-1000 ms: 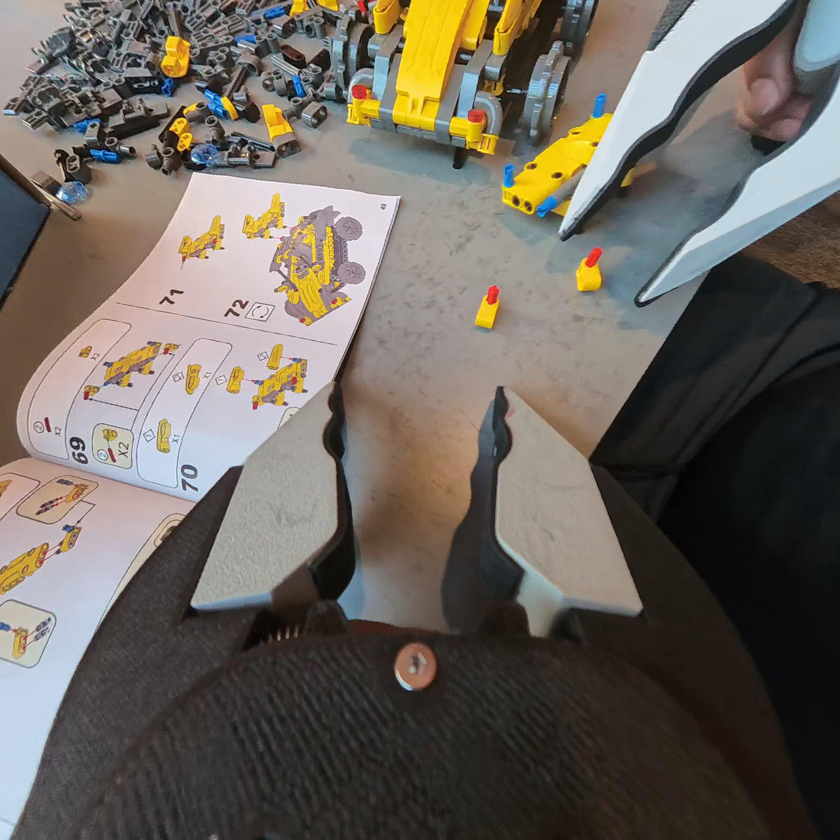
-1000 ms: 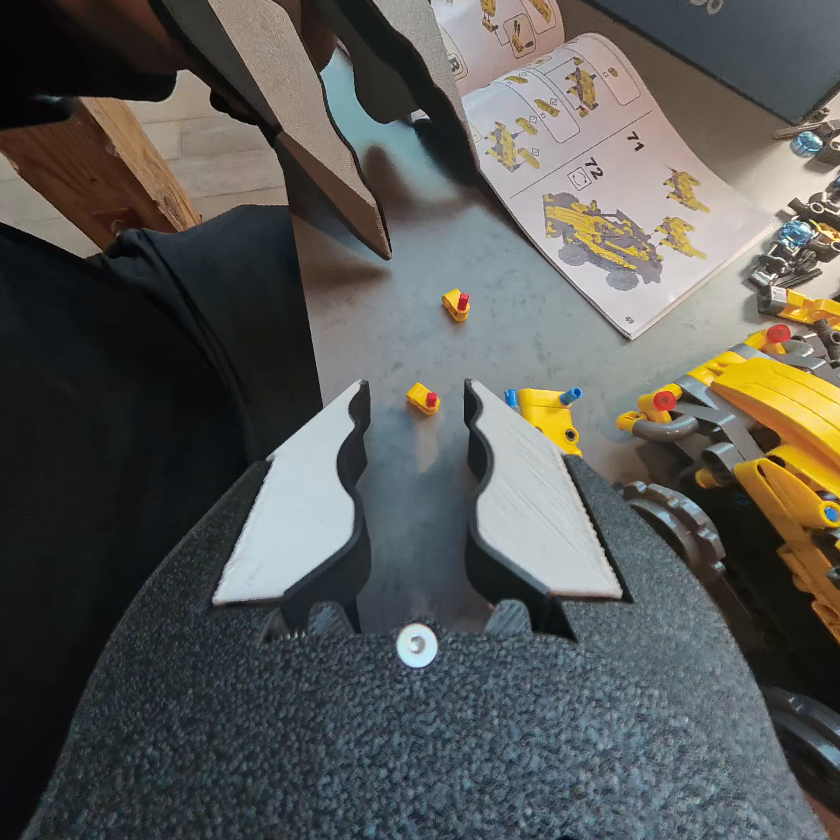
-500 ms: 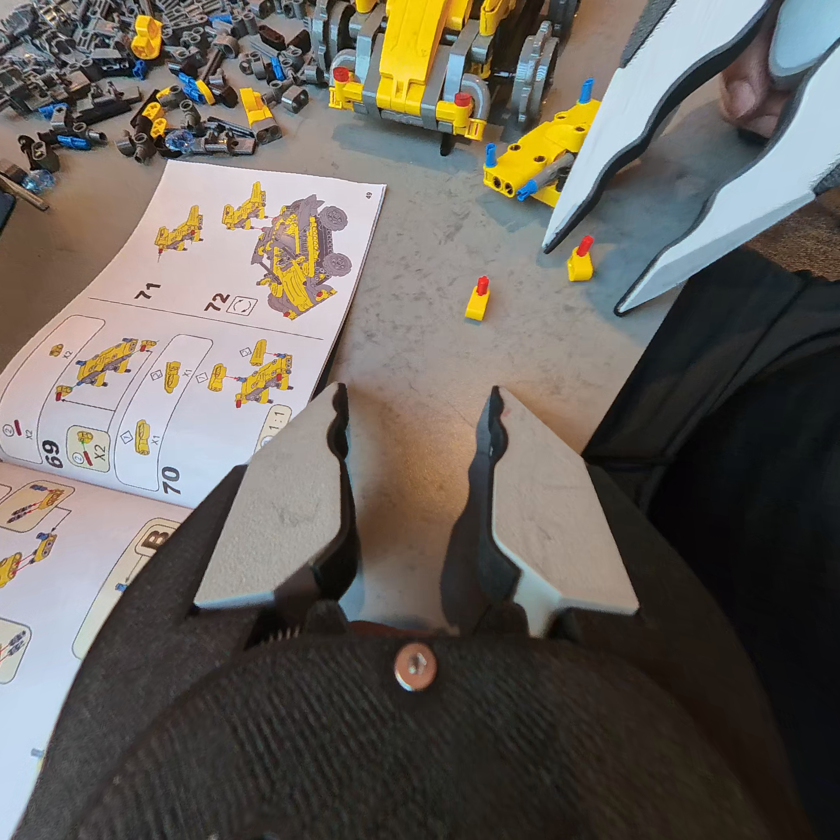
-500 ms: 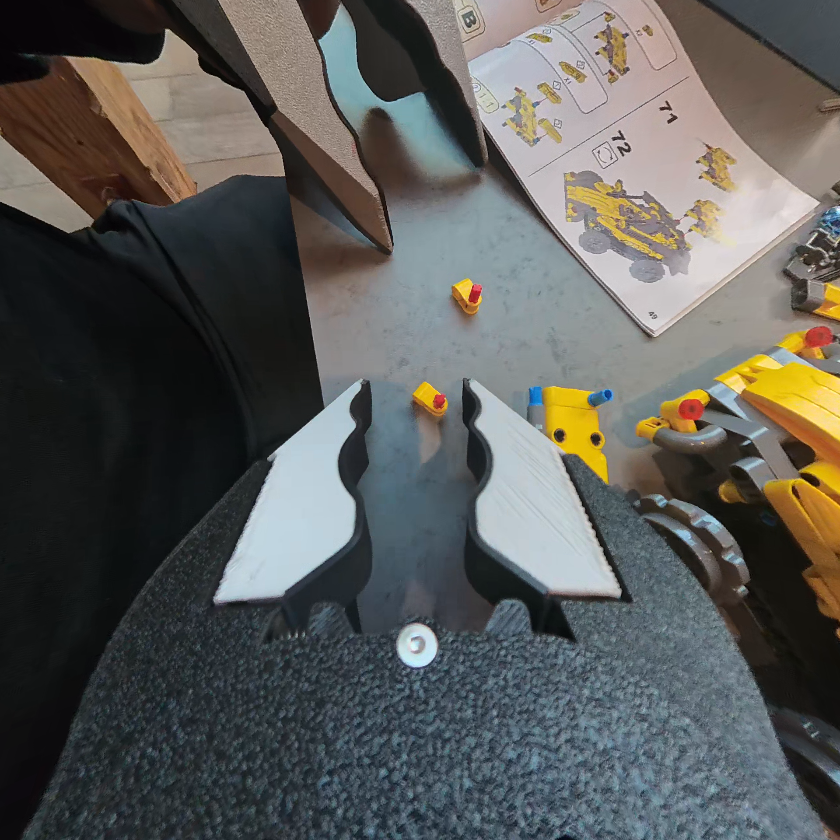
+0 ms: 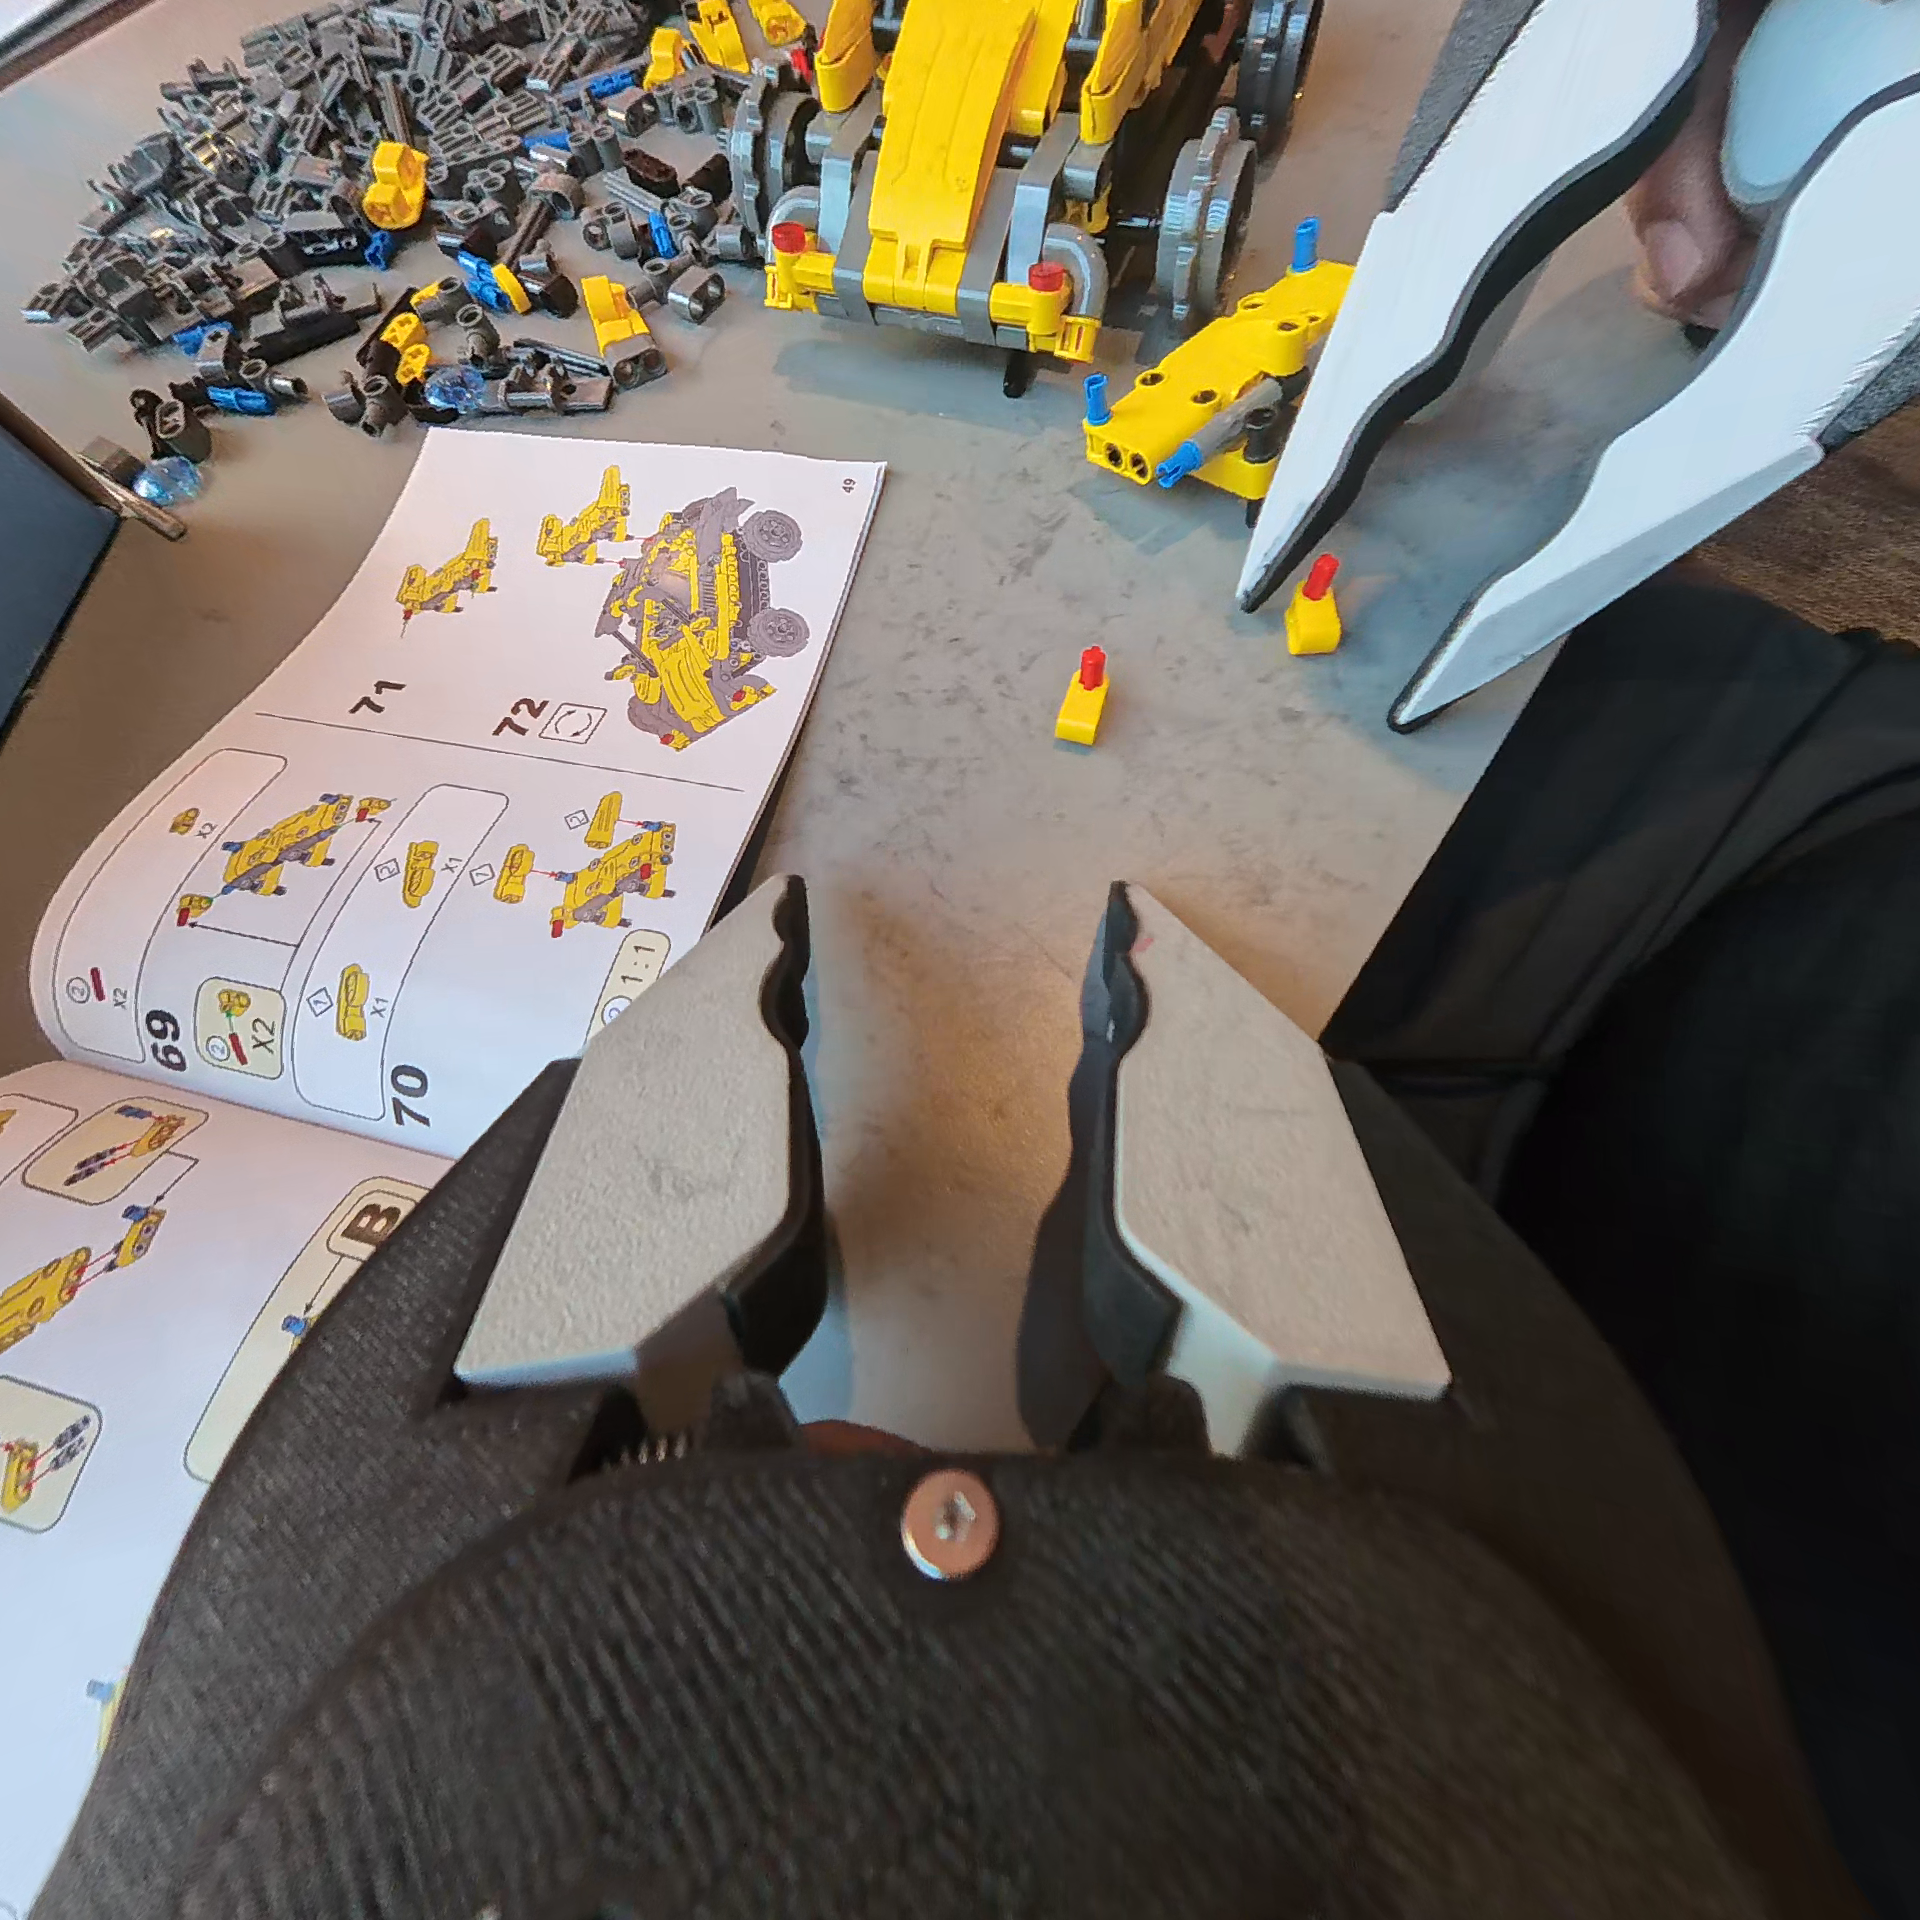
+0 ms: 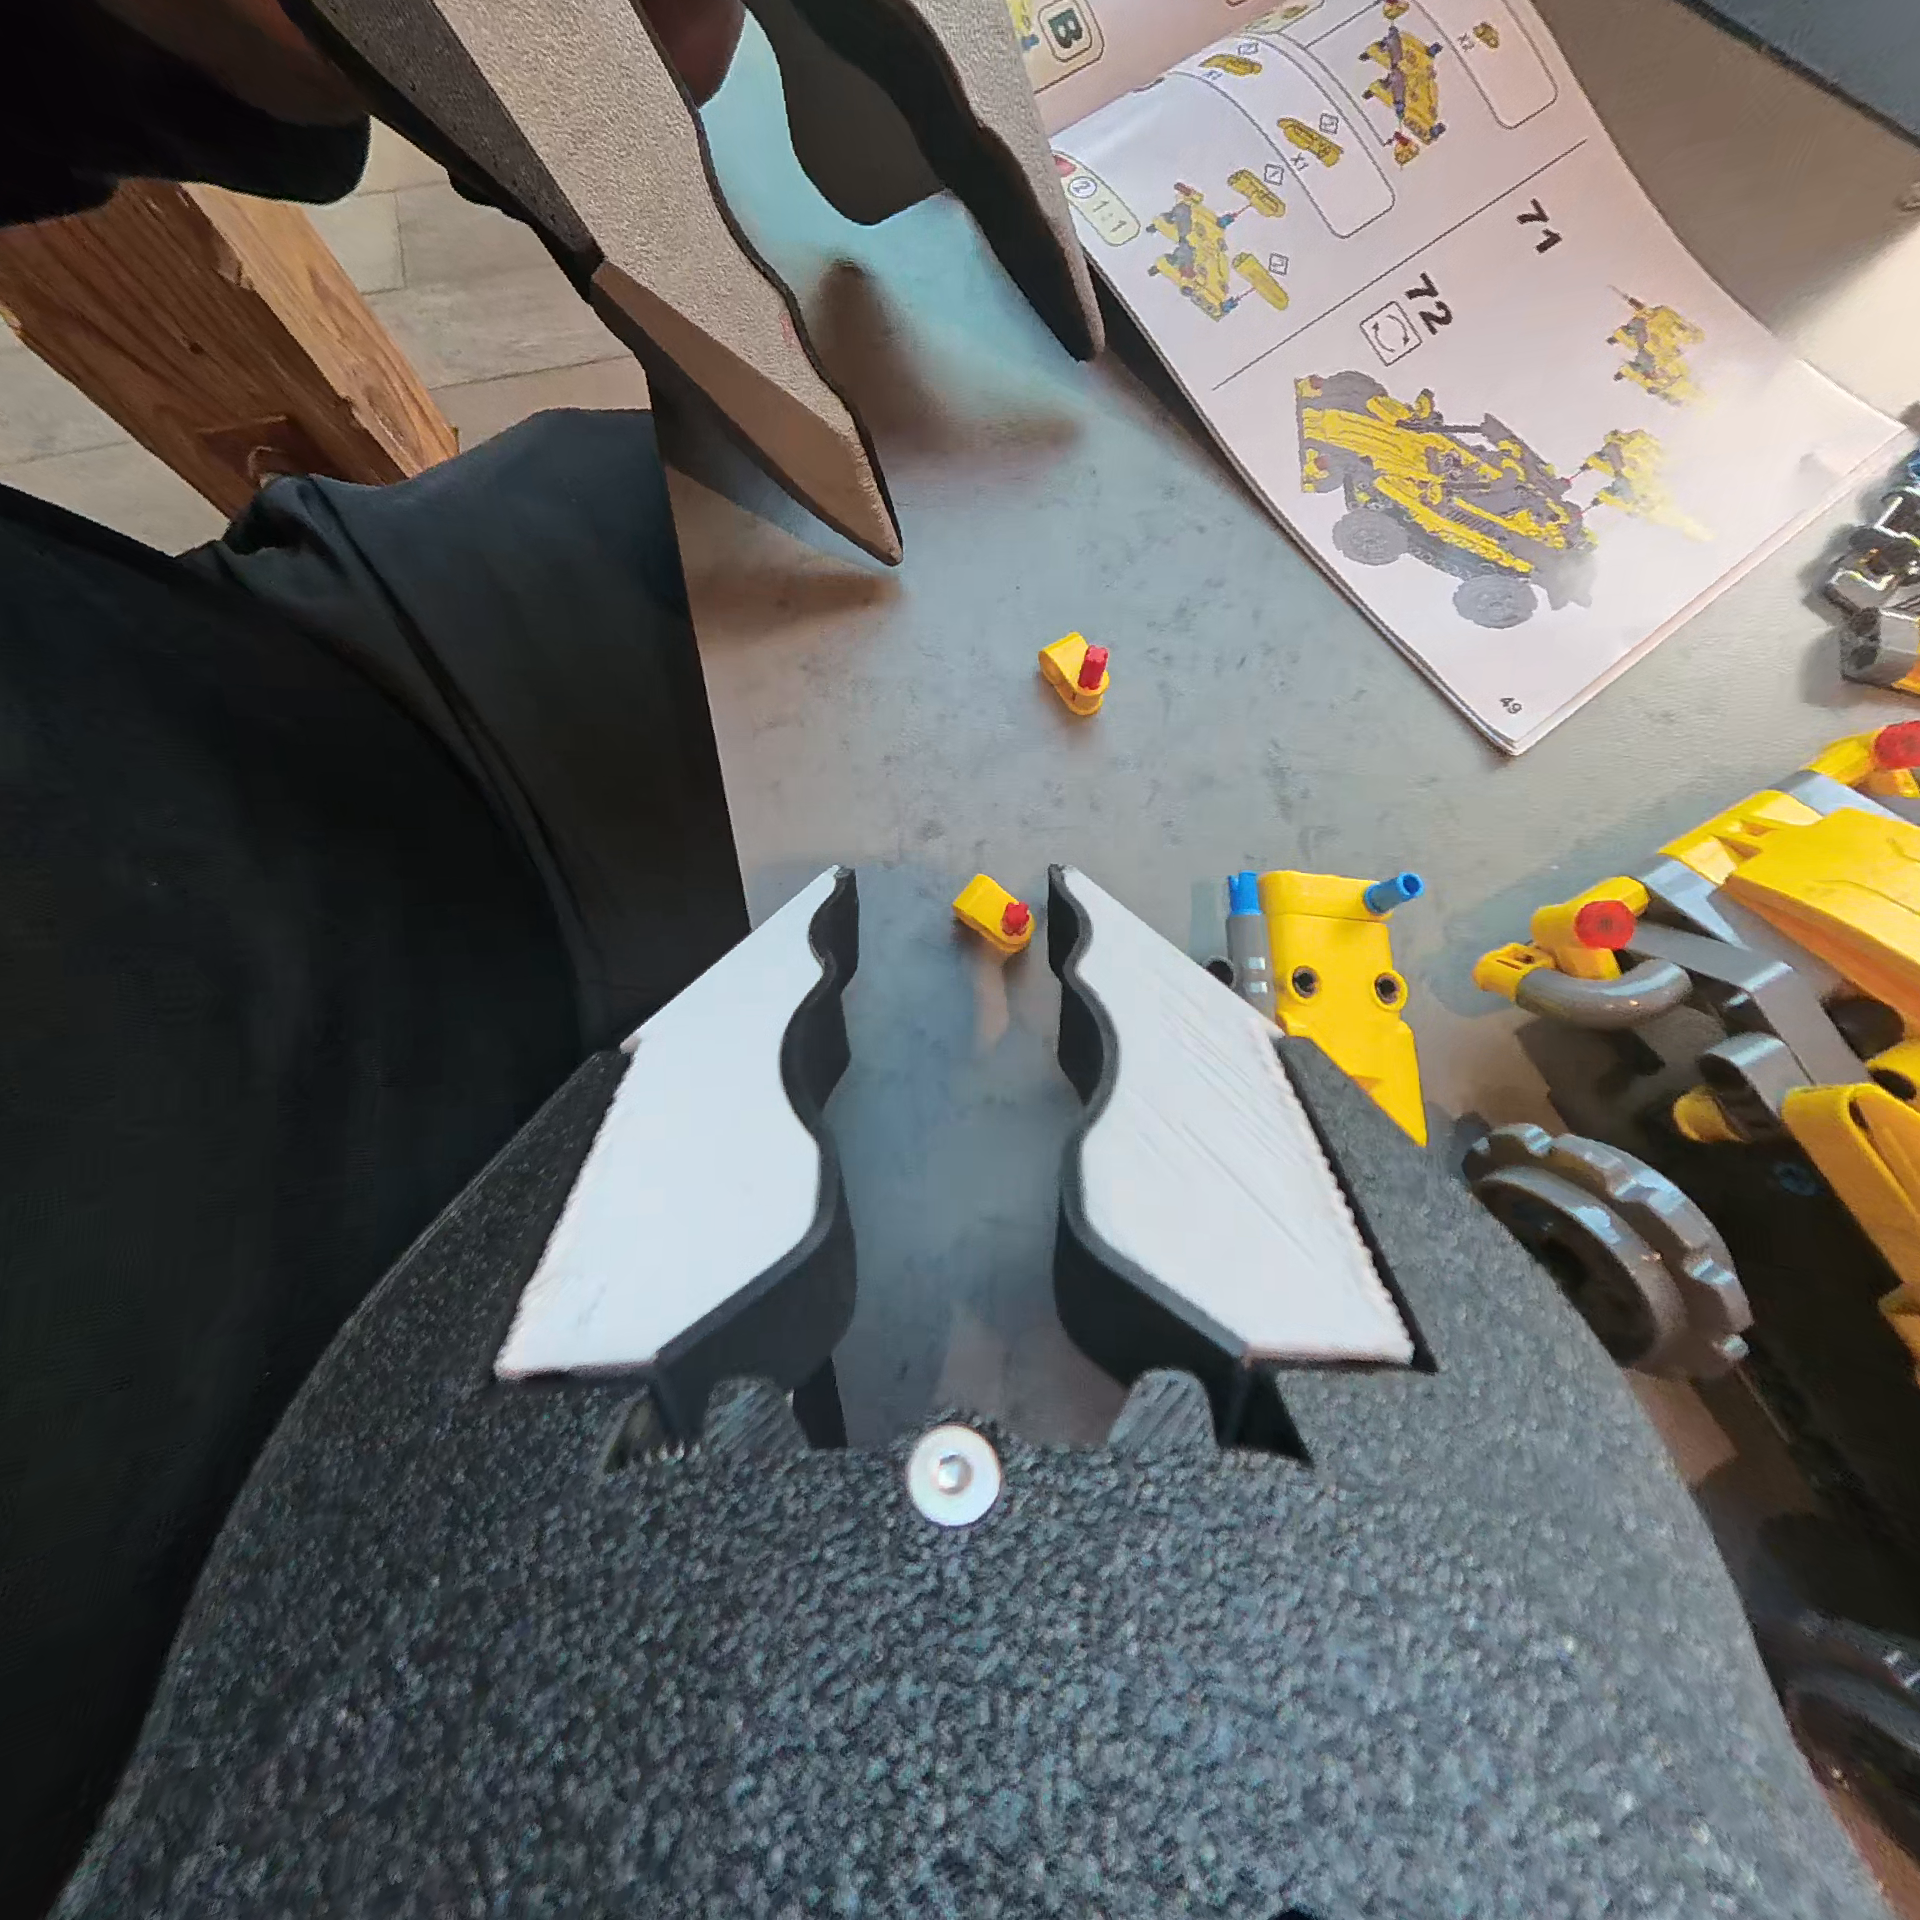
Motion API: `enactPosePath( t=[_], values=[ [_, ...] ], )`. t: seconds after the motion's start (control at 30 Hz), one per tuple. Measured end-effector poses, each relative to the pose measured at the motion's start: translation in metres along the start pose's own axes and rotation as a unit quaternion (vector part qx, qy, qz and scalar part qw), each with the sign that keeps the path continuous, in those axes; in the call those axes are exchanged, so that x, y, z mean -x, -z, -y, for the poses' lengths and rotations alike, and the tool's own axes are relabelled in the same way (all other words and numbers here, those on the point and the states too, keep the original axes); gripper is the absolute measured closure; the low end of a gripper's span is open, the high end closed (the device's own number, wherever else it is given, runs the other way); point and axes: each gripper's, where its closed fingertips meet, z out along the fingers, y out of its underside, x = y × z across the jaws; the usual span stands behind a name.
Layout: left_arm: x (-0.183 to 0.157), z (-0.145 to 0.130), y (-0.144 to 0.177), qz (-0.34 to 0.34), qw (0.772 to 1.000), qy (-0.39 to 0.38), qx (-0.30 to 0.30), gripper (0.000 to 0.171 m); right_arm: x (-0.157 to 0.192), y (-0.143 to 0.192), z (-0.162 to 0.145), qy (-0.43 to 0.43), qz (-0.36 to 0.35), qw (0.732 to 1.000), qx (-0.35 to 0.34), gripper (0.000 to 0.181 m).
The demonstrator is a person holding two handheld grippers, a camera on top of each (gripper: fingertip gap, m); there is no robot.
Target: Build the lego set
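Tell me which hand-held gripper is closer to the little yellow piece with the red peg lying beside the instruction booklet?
Right. The right hand-held gripper stands just past the piece, its tips around a twin piece. The left hand-held gripper hangs farther back, open over bare table.

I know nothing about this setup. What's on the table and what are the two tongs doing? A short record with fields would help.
Surface: grey table
Left tongs: open, empty, over bare table beside the open instruction booklet
Right tongs: open, tips either side of a small yellow piece with red pin, not gripping it
Second small yellow piece: lies apart, between both tongs
Yellow block with blue pins: right of the right tongs
Model: yellow and grey vehicle
Loose parts: grey pile
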Motion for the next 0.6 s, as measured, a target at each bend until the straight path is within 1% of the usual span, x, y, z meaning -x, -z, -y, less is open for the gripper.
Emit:
enactPosePath(
  t=[0.1, 0.27, 0.3, 0.37, 0.4, 0.6],
  values=[
    [0.0002, 0.0001, 0.0002, 0.001, 1.0, 0.001, -0.001, 0.119, 0.0006, 0.0006, -0.0011, -0.01, 0.002, 1.0, 0.0, 0.146],
    [0.0004, 0.0001, 0.0003, 0.001, 1.0, 0.002, -0.002, 0.122, 0.0041, 0.0006, -0.0015, -0.015, 0.012, 1.0, 0.001, 0.154],
    [0.0004, 0.0001, 0.0002, 0.001, 1.0, 0.002, -0.002, 0.122, 0.0052, 0.0007, -0.0014, -0.014, 0.015, 1.0, 0.0, 0.157],
    [0.0005, 0.0001, 0.0002, 0.0, 1.0, 0.003, -0.002, 0.122, 0.0072, 0.0015, -0.0013, -0.011, 0.02, 1.0, -0.001, 0.171],
    [0.0006, 0.0, 0.0001, 0.0, 1.0, 0.003, -0.002, 0.122, 0.0072, 0.002, -0.0012, -0.01, 0.02, 1.0, -0.003, 0.174],
    [0.0012, 0.0007, 0.0004, 0.004, 1.0, 0.001, -0.005, 0.125, 0.0055, 0.0035, -0.003, -0.012, 0.02, 1.0, -0.003, 0.174]
  ],
)
